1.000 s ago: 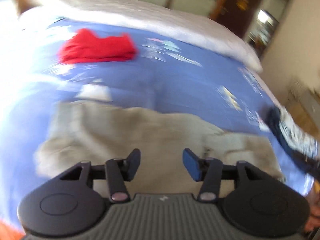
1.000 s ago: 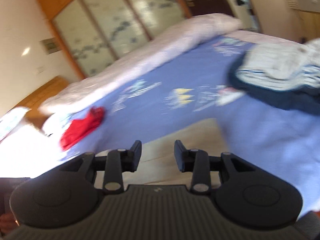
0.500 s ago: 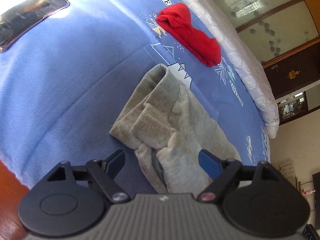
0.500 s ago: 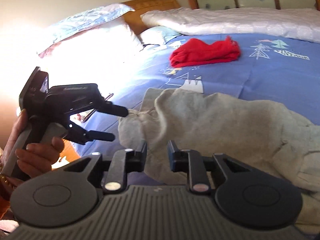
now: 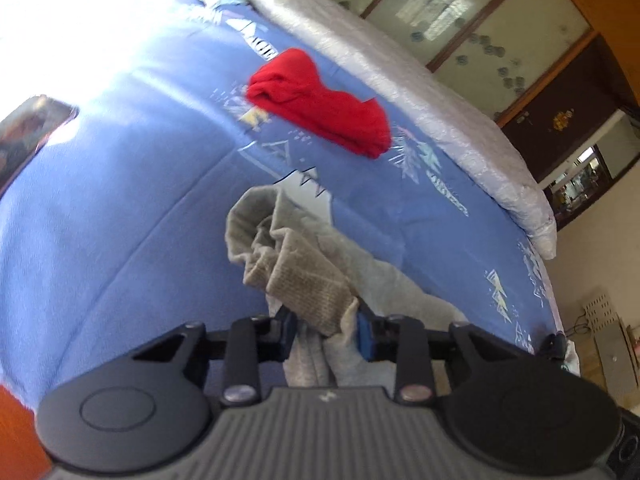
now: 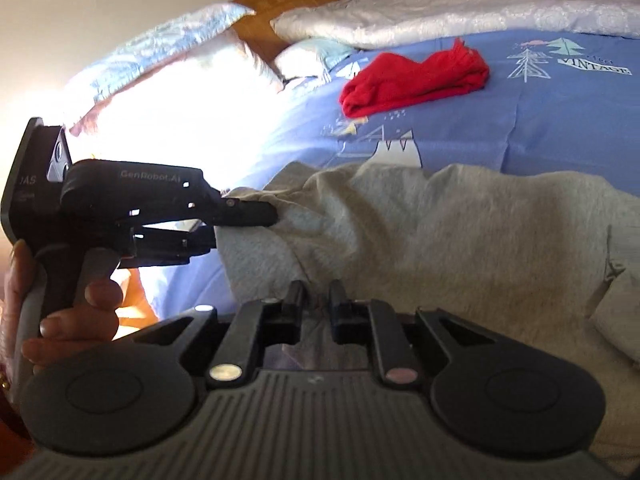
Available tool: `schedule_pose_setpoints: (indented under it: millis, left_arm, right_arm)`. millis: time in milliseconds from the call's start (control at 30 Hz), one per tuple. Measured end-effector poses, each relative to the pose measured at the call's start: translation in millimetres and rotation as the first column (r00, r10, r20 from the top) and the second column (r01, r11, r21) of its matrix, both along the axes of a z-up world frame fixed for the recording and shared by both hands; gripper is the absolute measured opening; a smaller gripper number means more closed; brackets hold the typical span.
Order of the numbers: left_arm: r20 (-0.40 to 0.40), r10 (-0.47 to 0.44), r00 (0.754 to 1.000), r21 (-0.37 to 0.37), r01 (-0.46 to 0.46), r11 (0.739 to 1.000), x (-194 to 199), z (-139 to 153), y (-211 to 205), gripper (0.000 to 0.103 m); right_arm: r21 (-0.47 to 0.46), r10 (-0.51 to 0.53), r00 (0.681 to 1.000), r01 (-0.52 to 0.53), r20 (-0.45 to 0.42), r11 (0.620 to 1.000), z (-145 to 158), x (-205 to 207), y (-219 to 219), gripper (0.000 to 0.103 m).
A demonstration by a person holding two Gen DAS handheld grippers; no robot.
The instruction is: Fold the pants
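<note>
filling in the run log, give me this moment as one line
task: fold pants | left gripper: just closed on grey pants cuff | right gripper: nearly shut on pants edge | bed: red garment aside

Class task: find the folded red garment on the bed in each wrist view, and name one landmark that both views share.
Left wrist: red garment upper centre, beyond the grey pants.
Right wrist: red garment upper right of centre.
Shared landmark: white quilt behind it.
</note>
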State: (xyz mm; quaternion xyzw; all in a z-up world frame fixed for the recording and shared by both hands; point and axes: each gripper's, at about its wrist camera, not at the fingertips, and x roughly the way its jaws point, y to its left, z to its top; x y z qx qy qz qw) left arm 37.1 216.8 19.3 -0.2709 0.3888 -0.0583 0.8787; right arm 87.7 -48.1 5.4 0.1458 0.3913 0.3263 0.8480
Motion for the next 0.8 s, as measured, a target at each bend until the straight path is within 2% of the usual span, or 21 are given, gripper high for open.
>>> schedule_pose_setpoints:
  millis: [67,100,167,233,300,400,500,633,700,733,767,800]
  left_arm:
    - [0.046,-0.062,0.997,0.072,0.059,0.996,1.2,17.2,-26.3,0.028]
    - [0.058,-0.099,0.993,0.110,0.092,0.990,3.3,23.3,-41.8,0.028]
    - [0.068,-0.180,0.981,0.196,0.164,0.967,8.0,32.1,-79.5,0.028]
    - [0.093,-0.261,0.961,0.279,0.226,0.933,8.8,40.6,-118.4,0.028]
    - [0.117,-0.346,0.931,0.330,0.292,0.898,9.1,50.5,-155.8,0.028]
    - [0.138,-0.477,0.868,0.372,0.401,0.837,11.1,62.6,-218.2,0.028]
    - [0.148,-0.588,0.795,0.392,0.499,0.773,9.2,66.0,-279.7,0.028]
    - [0.107,-0.696,0.710,0.409,0.606,0.682,5.3,46.8,-359.1,0.029]
    - [0.050,-0.746,0.664,0.428,0.661,0.616,1.3,24.8,-395.8,0.036]
    - [0.015,-0.768,0.640,0.454,0.680,0.576,-1.3,12.9,-410.7,0.044]
    - [-0.019,-0.778,0.628,0.473,0.691,0.546,-3.3,3.3,-420.0,0.045]
    - [-0.047,-0.782,0.621,0.475,0.703,0.529,-5.0,-2.6,-424.2,0.045]
  right_arm:
    - [0.020,-0.043,0.998,0.044,-0.040,0.999,-4.7,8.2,-6.0,0.018]
    - [0.015,-0.052,0.995,0.053,-0.083,0.998,-12.0,14.1,-4.9,0.022]
    - [0.014,-0.043,0.986,0.046,-0.162,0.999,-26.5,19.4,-2.7,0.023]
    - [0.051,-0.049,0.986,0.058,-0.162,0.997,-22.8,8.1,-13.1,0.023]
    - [0.078,-0.073,0.990,0.084,-0.124,0.993,-9.2,-0.4,-30.4,0.023]
    - [0.123,-0.160,0.984,0.169,-0.074,0.978,8.0,-11.1,-69.0,0.023]
    - [0.187,-0.285,0.955,0.295,-0.077,0.937,16.0,-26.0,-121.2,0.024]
    - [0.235,-0.450,0.887,0.462,-0.108,0.855,14.1,-53.3,-191.7,0.024]
    - [0.240,-0.509,0.850,0.526,-0.135,0.816,5.2,-65.9,-218.8,0.024]
    - [0.237,-0.532,0.833,0.554,-0.156,0.798,-1.6,-70.9,-229.4,0.025]
    - [0.232,-0.557,0.809,0.588,-0.188,0.775,-10.1,-76.2,-239.8,0.025]
    - [0.224,-0.579,0.784,0.620,-0.225,0.752,-18.6,-81.8,-249.6,0.025]
